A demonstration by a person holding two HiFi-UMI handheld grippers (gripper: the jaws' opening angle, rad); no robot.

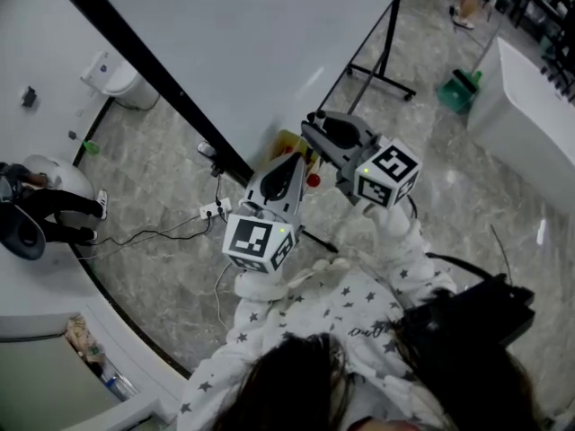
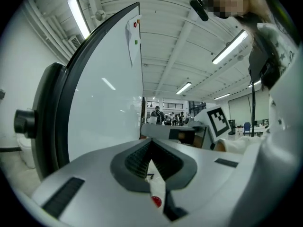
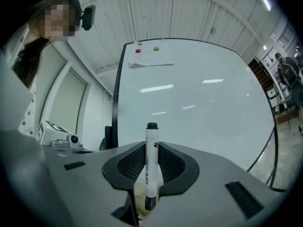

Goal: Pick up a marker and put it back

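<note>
White-barrelled marker (image 3: 151, 167) w/ black cap stands upright betw. the ribbed pads (image 3: 129, 167) of the right gripper (image 3: 151, 145), pinched on both sides; cap end pokes up past the jaw tips, other end sits down in the gap nearer the camera. Behind it in the right gripper view: big whiteboard (image 3: 203, 103) in a dark frame, red magnet (image 3: 138, 50) and green magnet (image 3: 155, 48) near its top edge, a paper sheet (image 3: 147, 64) just under them. Left gripper (image 2: 151, 148) has its jaws brought together at the tips, nothing betw. them; a pale wedge w/ a small red spot shows in the gap closer to the camera, can't tell what it is. Head view: both grippers are held up close together in front of the person, just beside the board's lower edge, right one slightly further fwd, marker cube (image 1: 388, 173) facing up. Arms in white star-print sleeves (image 1: 359, 303). Grey marbled floor (image 1: 162, 169) below, a white power strip (image 1: 214, 210) w/ cable lying on it near the board's foot.
</note>
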